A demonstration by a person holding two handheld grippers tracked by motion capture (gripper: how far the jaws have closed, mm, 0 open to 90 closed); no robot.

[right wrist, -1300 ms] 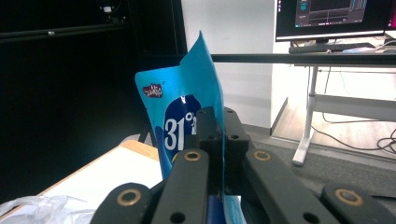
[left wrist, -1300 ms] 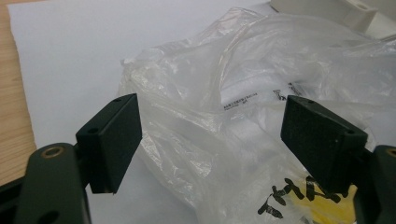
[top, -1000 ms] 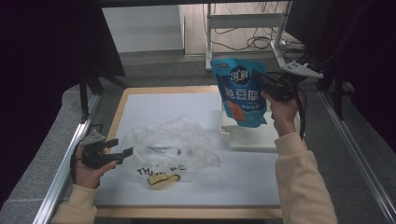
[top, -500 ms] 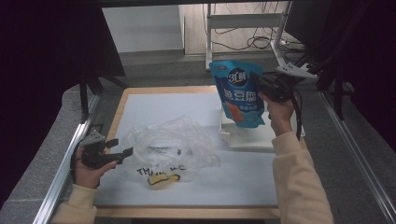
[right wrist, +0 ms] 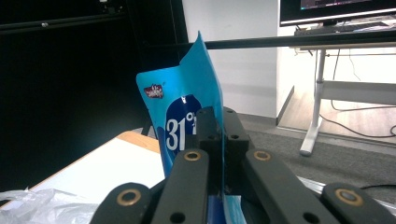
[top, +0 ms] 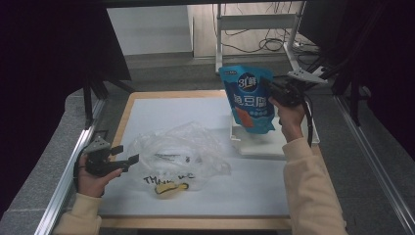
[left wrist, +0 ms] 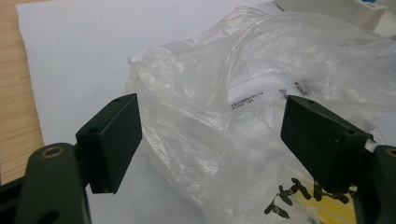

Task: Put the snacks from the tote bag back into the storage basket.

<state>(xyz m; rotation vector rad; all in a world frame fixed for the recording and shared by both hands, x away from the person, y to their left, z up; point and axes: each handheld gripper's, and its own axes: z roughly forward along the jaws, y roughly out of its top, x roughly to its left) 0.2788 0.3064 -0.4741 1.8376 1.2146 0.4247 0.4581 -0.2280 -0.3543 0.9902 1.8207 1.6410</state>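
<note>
white paper covered the table (top: 161, 110). upper right of the high view, the right gripper (top: 272, 87) pinched the blue pouch (top: 248, 98) above the white tray (top: 274, 146). lower left, the left gripper (top: 128, 154) gaped beside the plastic bag (top: 181, 152). held by one edge, the pouch might slip.

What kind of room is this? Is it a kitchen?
Probably not a kitchen; it looks like an office or lab. There is a desk frame with loose cables on the floor behind the table, and a monitor stands nearby.
</note>
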